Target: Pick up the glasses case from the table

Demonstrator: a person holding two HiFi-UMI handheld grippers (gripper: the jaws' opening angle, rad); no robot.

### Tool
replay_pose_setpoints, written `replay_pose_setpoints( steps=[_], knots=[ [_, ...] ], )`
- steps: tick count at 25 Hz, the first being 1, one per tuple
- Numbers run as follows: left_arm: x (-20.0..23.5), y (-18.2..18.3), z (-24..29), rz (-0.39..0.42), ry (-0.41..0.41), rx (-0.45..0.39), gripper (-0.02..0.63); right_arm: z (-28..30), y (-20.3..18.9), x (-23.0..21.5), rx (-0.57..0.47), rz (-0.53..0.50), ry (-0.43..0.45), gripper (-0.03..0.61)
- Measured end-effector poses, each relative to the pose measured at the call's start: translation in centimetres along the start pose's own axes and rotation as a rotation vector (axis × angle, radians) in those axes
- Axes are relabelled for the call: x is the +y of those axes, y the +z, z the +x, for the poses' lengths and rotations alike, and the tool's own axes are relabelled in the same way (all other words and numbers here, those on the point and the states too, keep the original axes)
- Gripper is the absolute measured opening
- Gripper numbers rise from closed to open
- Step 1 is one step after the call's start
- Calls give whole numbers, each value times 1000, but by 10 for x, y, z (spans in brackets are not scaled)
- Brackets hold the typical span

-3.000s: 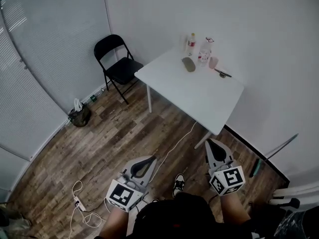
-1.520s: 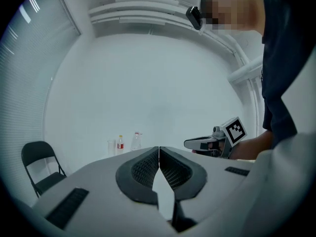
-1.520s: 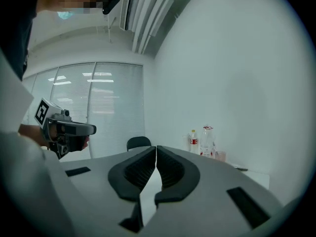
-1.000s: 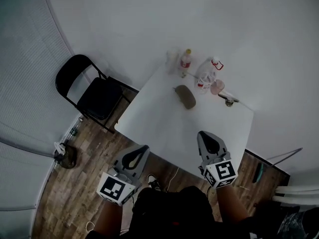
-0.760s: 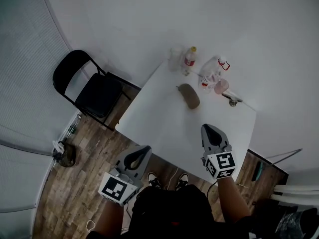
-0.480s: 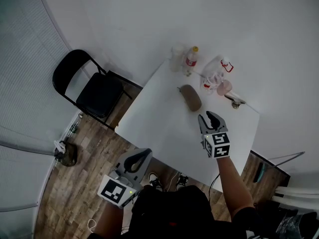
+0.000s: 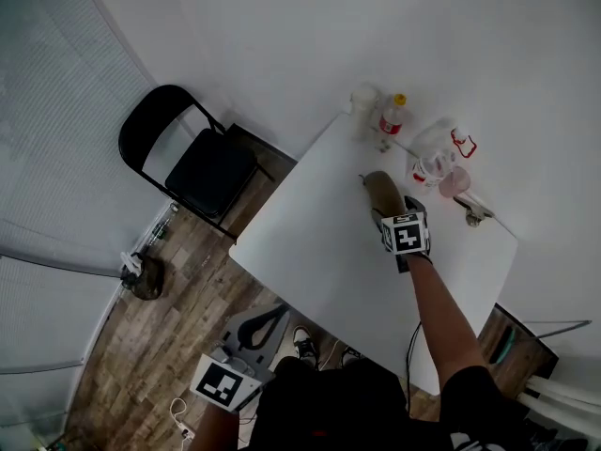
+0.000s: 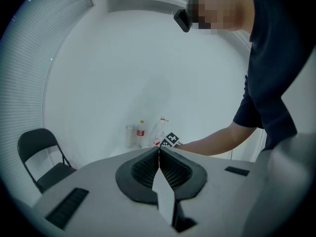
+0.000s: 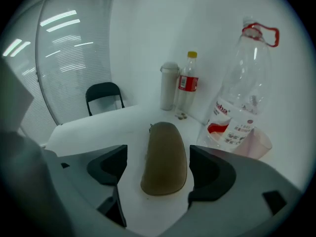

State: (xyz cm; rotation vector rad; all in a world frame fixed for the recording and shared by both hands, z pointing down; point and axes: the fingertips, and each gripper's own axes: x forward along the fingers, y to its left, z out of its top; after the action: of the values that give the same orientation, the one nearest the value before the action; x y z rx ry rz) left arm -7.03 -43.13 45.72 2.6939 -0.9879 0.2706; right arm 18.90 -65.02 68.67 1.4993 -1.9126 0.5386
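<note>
So the matte brown oblong glasses case [image 9: 164, 157] was closed and lying flat, its long side running up-frame, in the lower middle of the right gripper view.

Plain olive-brown on the oblong soft glasses case [image 9: 164, 157]. White across the rectangular table top [image 7: 310, 252]. Black on the metal folding chair [image 7: 202, 163]. Brown wood grain in planks over the floor [image 7: 160, 346]. Yellow cap and red label on the small clear plastic bottle [image 9: 188, 85]; red carry ring and red-and-white label on the tall clear plastic bottle [image 9: 242, 83]. Pale pink on the small translucent cup [image 9: 256, 144]. Fine grey horizontal stripes on the window blinds [image 7: 56, 158].
</note>
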Motion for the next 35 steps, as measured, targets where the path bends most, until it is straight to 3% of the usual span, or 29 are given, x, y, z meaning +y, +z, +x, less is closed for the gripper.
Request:
replay_pose_setpoints(
  steps=[6,11,14,19,27,35],
  knots=[
    [9,-18,1,-30,43,52,23,49,-20,-11,129,-55,-28,379],
    [12,-27,7,-52,45,72,23,59,-32,-17,167,36,0,382],
    [14,-30,9,-55,50,76,23,56,-31,-20,148,35,-5,380],
    [13,-23,9,-59,42,63,23,20,-3,-7,-9,32,17,379],
    [-2,0,14,-11,-15,3,22,-109,59,31,-268,-13,85,380],
    [-34,20,23,77,-92,-54,21,-249,69,47,-439,-18,90,380]
  ],
)
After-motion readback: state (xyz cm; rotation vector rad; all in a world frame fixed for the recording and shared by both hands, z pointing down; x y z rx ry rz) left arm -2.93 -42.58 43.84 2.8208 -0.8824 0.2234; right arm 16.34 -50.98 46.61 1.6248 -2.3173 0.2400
